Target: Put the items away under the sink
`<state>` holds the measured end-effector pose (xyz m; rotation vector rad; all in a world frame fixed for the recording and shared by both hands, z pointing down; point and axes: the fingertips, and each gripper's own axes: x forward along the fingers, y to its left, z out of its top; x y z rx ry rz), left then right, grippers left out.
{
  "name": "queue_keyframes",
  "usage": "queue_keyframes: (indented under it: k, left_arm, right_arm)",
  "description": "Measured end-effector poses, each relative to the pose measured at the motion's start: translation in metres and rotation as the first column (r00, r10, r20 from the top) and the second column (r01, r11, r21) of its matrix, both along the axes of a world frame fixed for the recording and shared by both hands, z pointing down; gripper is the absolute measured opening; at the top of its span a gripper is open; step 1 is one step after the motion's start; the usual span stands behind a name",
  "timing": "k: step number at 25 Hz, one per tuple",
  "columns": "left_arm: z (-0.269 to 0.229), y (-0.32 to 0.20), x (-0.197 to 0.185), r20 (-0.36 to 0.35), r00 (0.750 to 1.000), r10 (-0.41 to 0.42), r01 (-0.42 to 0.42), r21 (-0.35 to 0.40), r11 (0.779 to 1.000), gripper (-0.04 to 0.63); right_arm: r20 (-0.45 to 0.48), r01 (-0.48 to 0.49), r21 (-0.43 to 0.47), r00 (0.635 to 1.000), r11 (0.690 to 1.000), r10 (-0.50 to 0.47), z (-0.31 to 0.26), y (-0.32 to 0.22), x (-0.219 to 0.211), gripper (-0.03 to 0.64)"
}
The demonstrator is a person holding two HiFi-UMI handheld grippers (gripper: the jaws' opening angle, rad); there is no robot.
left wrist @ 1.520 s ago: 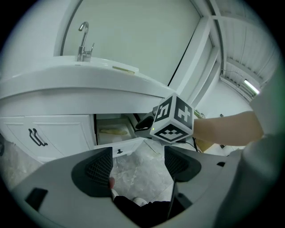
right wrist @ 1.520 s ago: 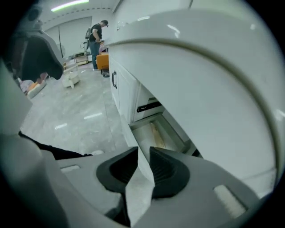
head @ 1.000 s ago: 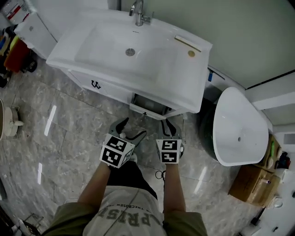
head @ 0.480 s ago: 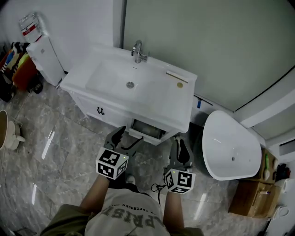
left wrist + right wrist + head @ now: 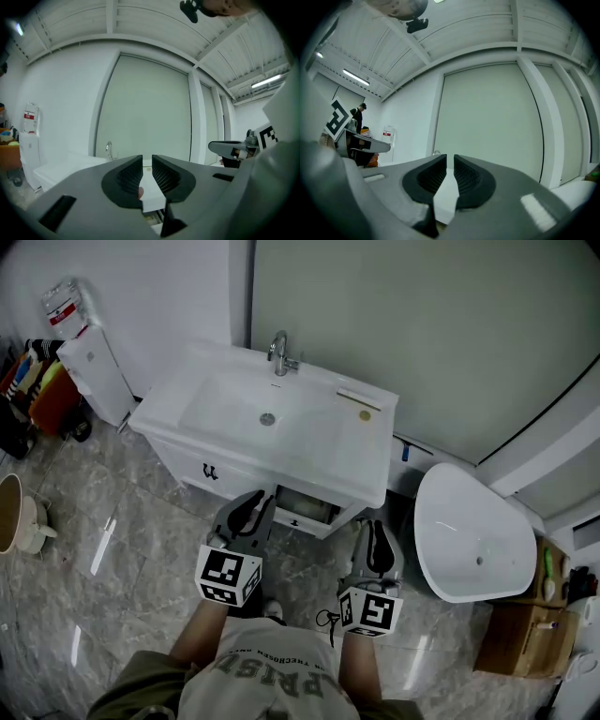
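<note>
A white sink vanity (image 5: pixel 234 442) with a chrome faucet (image 5: pixel 279 352) stands against the wall. Below its basin a compartment (image 5: pixel 305 507) stands open, its contents dim. A small gold round piece (image 5: pixel 365 414) and a pale bar (image 5: pixel 354 397) lie on the counter's right side. My left gripper (image 5: pixel 248 510) hovers in front of the open compartment, jaws nearly touching and empty (image 5: pixel 147 161). To its right and lower, my right gripper (image 5: pixel 375 542) is also shut on nothing (image 5: pixel 450 161). Neither gripper touches the vanity.
A white toilet with its lid down (image 5: pixel 473 540) sits right of the vanity, a cardboard box (image 5: pixel 520 652) beyond it. A white dispenser (image 5: pixel 94 376) and colourful clutter (image 5: pixel 42 390) stand at the left, a bucket (image 5: pixel 11 512) on the grey marble floor (image 5: pixel 112 549).
Both grippers have drawn back from the cabinet front and the view has widened. The left gripper's jaws, spread a second ago, have come together. The right gripper dropped lower and to the right.
</note>
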<state>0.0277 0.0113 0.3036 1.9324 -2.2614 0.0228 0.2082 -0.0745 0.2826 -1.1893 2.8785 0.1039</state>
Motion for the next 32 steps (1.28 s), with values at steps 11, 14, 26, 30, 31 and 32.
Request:
queue_keyframes:
  k: [11, 14, 26, 30, 31, 32]
  left_arm:
    - [-0.024, 0.015, 0.009, 0.048, 0.998, -0.03, 0.024, 0.116, 0.993, 0.011]
    - [-0.028, 0.015, 0.014, 0.058, 0.998, -0.029, 0.021, 0.144, 0.989, 0.011]
    - [-0.043, 0.01, 0.029, 0.103, 0.994, -0.019, 0.001, 0.176, 0.984, 0.01]
    - [-0.045, 0.01, 0.031, 0.115, 0.993, -0.021, 0.001, 0.179, 0.984, 0.009]
    - [-0.045, 0.01, 0.032, 0.116, 0.993, -0.022, 0.001, 0.18, 0.984, 0.009]
    - [-0.045, 0.01, 0.032, 0.117, 0.993, -0.022, 0.001, 0.181, 0.983, 0.009]
  right_arm:
    - [-0.015, 0.025, 0.106, 1.0, 0.994, -0.023, -0.017, 0.021, 0.002, 0.002]
    - [-0.009, 0.017, 0.127, 1.0, 0.992, -0.016, -0.021, 0.023, 0.005, 0.002]
    - [-0.008, 0.008, 0.175, 1.0, 0.985, -0.007, -0.034, 0.025, 0.007, 0.002]
    - [-0.03, -0.004, 0.194, 1.0, 0.981, 0.01, -0.035, 0.025, 0.008, -0.002]
    - [-0.017, -0.013, 0.19, 1.0, 0.982, 0.016, -0.037, 0.024, 0.009, -0.002]
    - [0.005, -0.024, 0.182, 1.0, 0.983, 0.023, -0.039, 0.024, 0.009, -0.002]
